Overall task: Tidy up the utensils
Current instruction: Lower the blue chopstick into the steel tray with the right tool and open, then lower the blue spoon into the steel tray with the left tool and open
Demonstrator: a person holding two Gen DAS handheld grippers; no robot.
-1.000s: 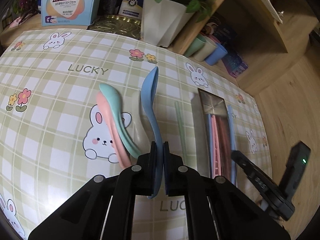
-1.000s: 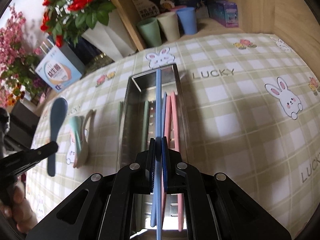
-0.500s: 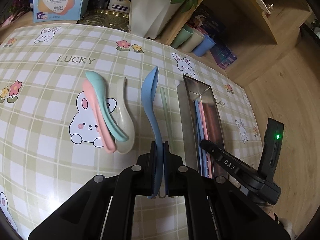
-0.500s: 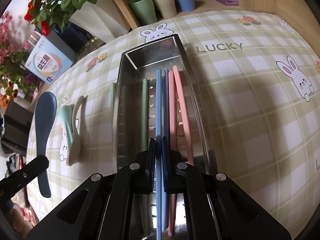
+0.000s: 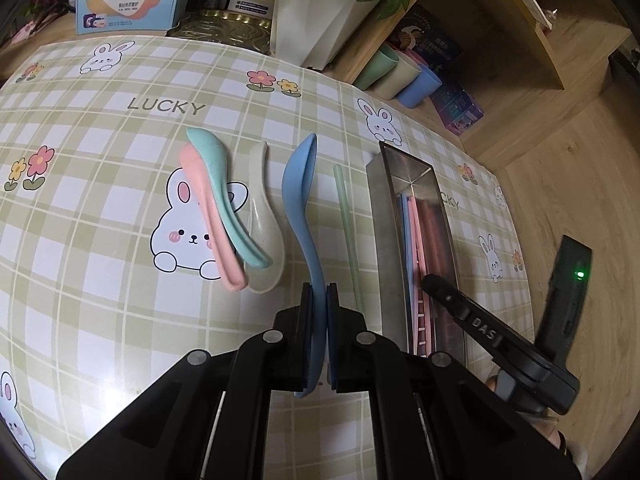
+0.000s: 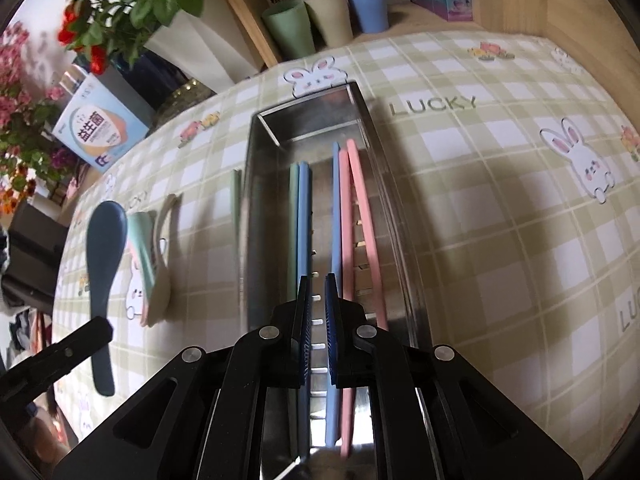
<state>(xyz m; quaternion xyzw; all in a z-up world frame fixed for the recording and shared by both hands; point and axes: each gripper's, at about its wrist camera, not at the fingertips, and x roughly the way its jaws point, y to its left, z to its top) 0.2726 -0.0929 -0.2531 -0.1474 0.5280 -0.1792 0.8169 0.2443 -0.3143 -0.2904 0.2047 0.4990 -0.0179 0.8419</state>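
Steel tray filling up, spoons still out

Steel tray already has five chopsticks lying in it: green and blue at its left, blue and two pink at its right, all running near-to-far along the tray. One green chopstick is on the cloth just left of the tray, parallel to it, so I'd guess that's next for this side.

Right gripper sits over the tray's near end, jaws nearly together with a thin gap and nothing between them, looks like it's let go.

Left gripper is clamped on the blue spoon, gripped low on the handle; long axis near-to-far, bowl at the far end, turned on edge. Teal, pink and cream spoons lie stacked left of it, untouched. Roughly halfway, I'd say.
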